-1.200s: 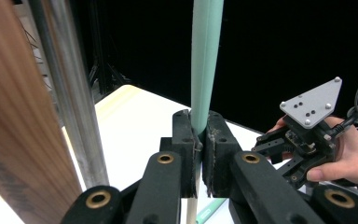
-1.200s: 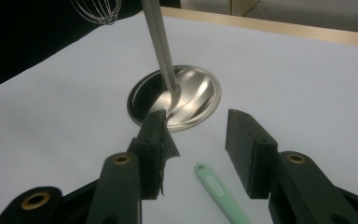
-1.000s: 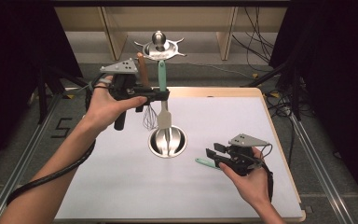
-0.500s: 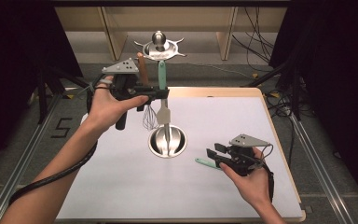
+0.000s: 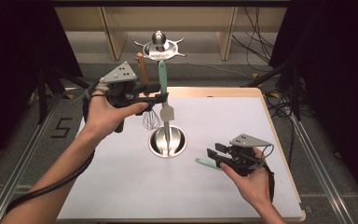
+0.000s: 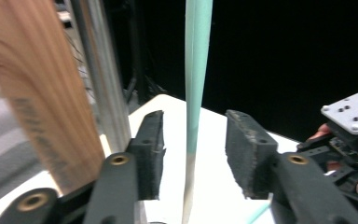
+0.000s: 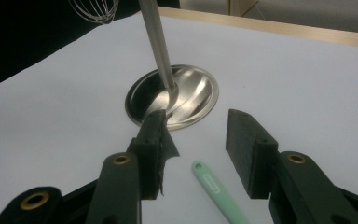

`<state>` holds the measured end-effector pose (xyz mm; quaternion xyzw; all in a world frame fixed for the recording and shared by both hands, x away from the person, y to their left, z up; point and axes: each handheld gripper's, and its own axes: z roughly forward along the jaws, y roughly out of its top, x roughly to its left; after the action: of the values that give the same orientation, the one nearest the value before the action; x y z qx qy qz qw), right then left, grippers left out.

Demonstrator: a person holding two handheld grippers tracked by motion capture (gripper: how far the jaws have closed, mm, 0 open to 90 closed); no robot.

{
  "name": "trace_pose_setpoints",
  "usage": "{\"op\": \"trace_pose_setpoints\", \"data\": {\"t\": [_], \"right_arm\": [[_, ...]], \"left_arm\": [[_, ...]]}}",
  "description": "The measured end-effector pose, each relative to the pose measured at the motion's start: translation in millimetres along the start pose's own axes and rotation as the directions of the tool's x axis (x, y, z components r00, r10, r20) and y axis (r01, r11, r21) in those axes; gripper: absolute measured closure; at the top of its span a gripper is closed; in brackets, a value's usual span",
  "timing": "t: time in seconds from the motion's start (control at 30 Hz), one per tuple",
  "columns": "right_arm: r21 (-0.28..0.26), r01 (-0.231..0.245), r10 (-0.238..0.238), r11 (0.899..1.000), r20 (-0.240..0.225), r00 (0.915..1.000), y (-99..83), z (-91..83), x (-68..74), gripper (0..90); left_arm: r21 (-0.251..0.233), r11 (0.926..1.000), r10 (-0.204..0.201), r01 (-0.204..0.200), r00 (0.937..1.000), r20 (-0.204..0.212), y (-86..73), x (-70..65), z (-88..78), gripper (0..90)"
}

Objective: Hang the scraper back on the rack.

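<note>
A steel rack stands mid-table on a round base [image 5: 168, 141] [image 7: 177, 95], and its pole [image 7: 158, 42] rises to a star-shaped top [image 5: 159, 45]. A mint-green spatula [image 5: 162, 79] and a wooden-handled whisk [image 5: 143, 70] hang from that top. My left gripper [image 5: 161, 96] [image 6: 193, 149] has just been opening. The green handle [image 6: 196, 93] stands between its pads without touching them, and the wooden handle [image 6: 42, 107] is to its left. My right gripper [image 5: 214, 156] [image 7: 196, 140] is open low over a green utensil [image 5: 207, 163] [image 7: 216, 189] lying flat on the table.
The white mat [image 5: 121, 177] covers a wood-edged table [image 5: 279, 140]. Metal rails run along the floor on both sides, and cables lie at the back right [image 5: 261, 28]. The whisk's wires [image 7: 91, 9] hang close to the pole.
My left gripper's jaws have spread apart and let go of the green spatula handle, which hangs where it was. The right hand has not moved.
</note>
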<state>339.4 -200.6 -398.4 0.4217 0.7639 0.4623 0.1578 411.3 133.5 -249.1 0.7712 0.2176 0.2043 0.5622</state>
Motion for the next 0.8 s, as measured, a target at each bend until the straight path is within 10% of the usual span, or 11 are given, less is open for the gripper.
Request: {"op": "trace_pose_setpoints", "data": {"t": [0.07,0.8], "right_arm": [[-0.005,-0.046,0.046,0.999,-0.022,0.9987,-0.9,1.2,1.7,58.7],[0.008,-0.070,0.070,0.998,0.004,0.9975,-5.0,-0.7,-7.8,63.2]], "left_arm": [[-0.011,0.9976,-0.068,0.068,0.9976,-0.014,-3.2,-6.5,-3.5,50.4],[-0.060,0.9973,-0.045,0.042,0.9979,-0.046,-4.2,-11.6,-31.6,65.0]]}}
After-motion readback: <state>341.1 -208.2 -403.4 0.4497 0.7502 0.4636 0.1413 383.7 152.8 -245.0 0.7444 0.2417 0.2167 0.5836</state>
